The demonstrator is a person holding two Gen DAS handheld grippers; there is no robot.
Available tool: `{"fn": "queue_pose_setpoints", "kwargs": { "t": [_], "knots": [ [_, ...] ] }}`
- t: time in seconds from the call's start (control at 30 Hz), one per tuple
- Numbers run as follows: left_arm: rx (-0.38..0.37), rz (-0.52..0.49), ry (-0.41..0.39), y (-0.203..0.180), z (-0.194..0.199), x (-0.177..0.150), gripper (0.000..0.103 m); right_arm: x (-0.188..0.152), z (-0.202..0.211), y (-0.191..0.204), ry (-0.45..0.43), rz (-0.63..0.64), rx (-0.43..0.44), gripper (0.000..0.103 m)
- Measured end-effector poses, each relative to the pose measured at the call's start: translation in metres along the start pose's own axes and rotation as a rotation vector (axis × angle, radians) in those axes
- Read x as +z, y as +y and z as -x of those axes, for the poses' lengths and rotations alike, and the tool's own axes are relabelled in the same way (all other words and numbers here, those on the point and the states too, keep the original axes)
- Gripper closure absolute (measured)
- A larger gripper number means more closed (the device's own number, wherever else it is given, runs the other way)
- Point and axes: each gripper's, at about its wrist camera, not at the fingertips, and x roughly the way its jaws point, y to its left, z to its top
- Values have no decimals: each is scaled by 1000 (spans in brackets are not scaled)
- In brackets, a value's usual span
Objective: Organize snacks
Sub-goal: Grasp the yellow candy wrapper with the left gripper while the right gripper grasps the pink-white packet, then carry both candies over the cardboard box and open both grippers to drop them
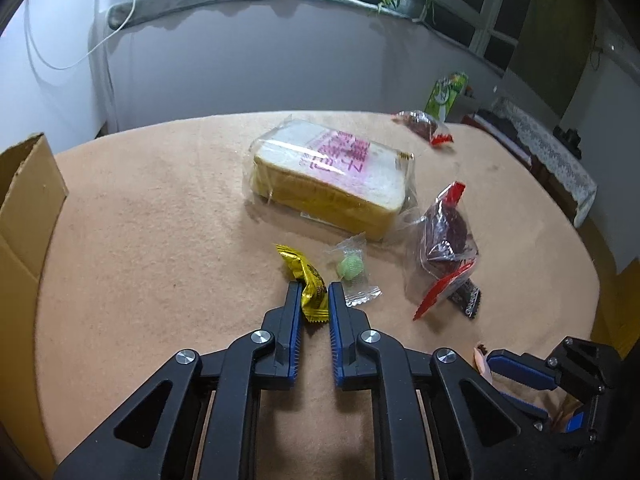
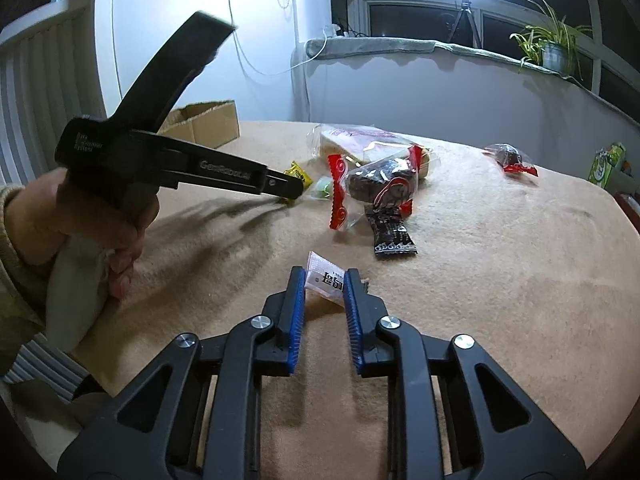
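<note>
My left gripper [image 1: 315, 289] is shut on a yellow candy wrapper [image 1: 308, 284] lying on the tan table. The same gripper shows from the side in the right wrist view [image 2: 294, 192], its tip at the yellow candy [image 2: 298, 173]. My right gripper [image 2: 325, 278] is shut on a white sachet with black print [image 2: 326, 280] at the table surface. A green candy in clear wrap [image 1: 351, 266] lies just right of the yellow one. A bagged bread loaf [image 1: 332, 178] sits behind.
A red-and-clear bag of dark snacks [image 1: 444, 240], a black packet [image 2: 390, 232] and a small red-wrapped snack [image 1: 422, 124] lie on the table [image 1: 160, 220]. An open cardboard box [image 1: 24, 216] stands at the left edge. A green carton [image 1: 446, 92] is beyond the far edge.
</note>
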Motion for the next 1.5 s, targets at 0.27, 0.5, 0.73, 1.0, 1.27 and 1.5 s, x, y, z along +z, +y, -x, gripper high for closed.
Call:
{"fn": "queue_pose_setpoints", "kwargs": {
  "t": [0.27, 0.5, 0.73, 1.0, 1.27, 1.5],
  "knots": [
    [-34, 27, -68, 8, 21, -7, 95, 1, 9, -19, -35, -83, -11, 96],
    [-44, 42, -125, 11, 45, -16, 95, -3, 13, -47, -51, -210, 34, 96],
    [-29, 45, -164, 11, 68, -24, 95, 3, 21, -51, -90, -242, 31, 96],
    [14, 43, -230, 16, 99, -32, 95, 17, 38, -46, -123, -224, 15, 96],
    [65, 80, -302, 39, 131, -43, 95, 33, 37, -24, -122, -177, 21, 96],
    [112, 134, -348, 71, 153, -57, 95, 48, 26, 6, -108, -126, 40, 96]
  ]
}}
